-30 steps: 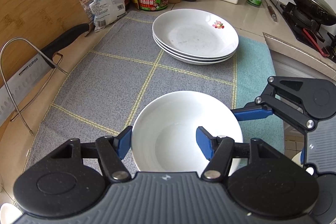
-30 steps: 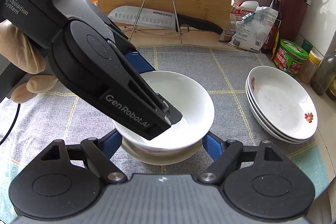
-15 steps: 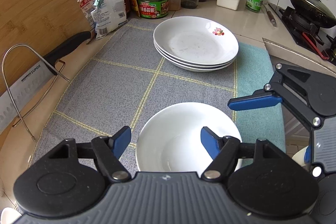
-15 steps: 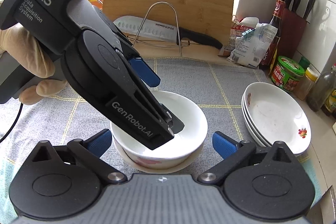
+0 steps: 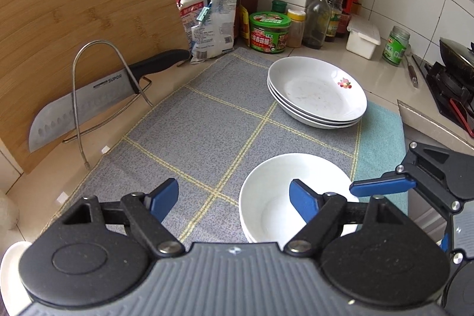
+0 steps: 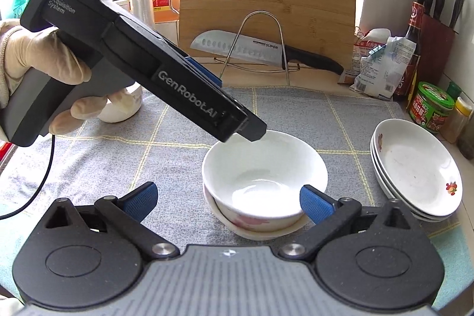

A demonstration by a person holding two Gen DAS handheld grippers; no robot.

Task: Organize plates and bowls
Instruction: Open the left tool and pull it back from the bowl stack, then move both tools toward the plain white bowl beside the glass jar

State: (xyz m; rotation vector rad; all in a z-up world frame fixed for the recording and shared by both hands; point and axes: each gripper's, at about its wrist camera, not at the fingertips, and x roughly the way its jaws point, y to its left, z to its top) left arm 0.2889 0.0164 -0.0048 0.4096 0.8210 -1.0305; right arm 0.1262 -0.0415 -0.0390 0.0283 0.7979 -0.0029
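Bowls: two white bowls nested, the top bowl sitting inside a lower bowl with a red pattern on its outer wall; they stand on the near right part of the mat in the left wrist view.
Left gripper: blue fingers spread wide and holding nothing; its right fingertip hangs over the top bowl's hollow, its left fingertip over bare mat. In the right wrist view its black body slants down from the upper left, its tip just above the far rim of the top bowl.
Left hand: in a pale glove, wrapped around the gripper's handle.
Right gripper: fingers spread apart, one on either side of the nested bowls, holding nothing; whether a pad touches the bowl wall I cannot tell.
Plates: a stack of three white plates with a small red flower print on the top one's rim, far right of the bowls and well apart from them.
Mat: grey cloth with yellow grid lines, under bowls and plates.
Small white bowl: at the mat's far left edge, partly hidden behind the gloved hand.
Wire rack: left of the mat, holding a knife with a black handle.
Cutting board: bamboo, leaning upright behind the rack.
Far counter: a green-lidded jar, bottles and food bags along the wall.
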